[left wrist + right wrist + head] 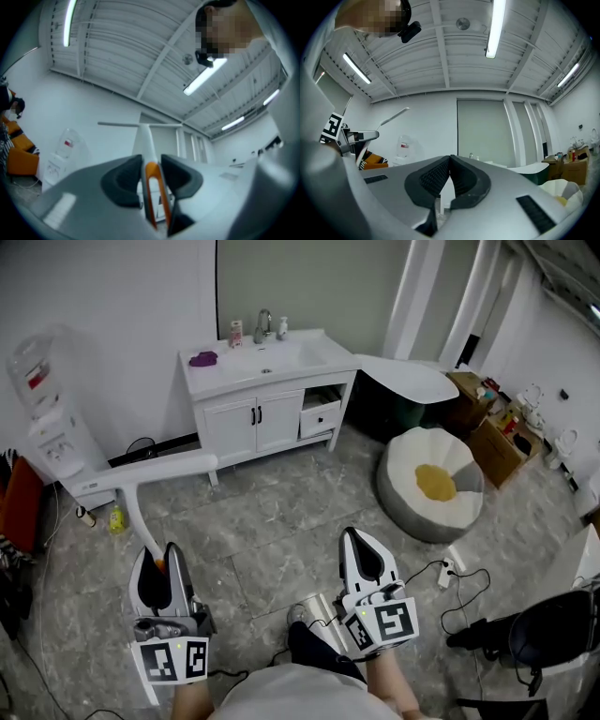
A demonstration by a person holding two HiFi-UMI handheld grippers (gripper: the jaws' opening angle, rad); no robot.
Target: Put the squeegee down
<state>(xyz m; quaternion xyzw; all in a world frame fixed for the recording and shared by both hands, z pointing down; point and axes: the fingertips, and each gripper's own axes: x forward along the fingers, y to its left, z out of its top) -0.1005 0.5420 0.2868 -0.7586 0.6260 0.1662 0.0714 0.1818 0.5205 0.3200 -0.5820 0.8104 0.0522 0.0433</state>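
The squeegee (141, 484) is white with an orange grip; its long blade runs across above the stone floor at the left of the head view. My left gripper (161, 566) is shut on its handle. In the left gripper view the orange grip (152, 187) is pinched between the dark pads (123, 180), and the white neck rises to the blade (140, 124). My right gripper (362, 551) is held to the right at about the same height. Its jaws (450, 180) are shut with nothing between them. In the right gripper view the squeegee (393, 115) slants up at the left.
A white vanity (267, 404) with a sink stands ahead against the wall. A water dispenser (52, 423) is at the left, a beanbag (431, 486) and a white oval tabletop (412, 381) at the right. Cables and a power strip (451, 568) lie on the floor by a black chair (553, 634).
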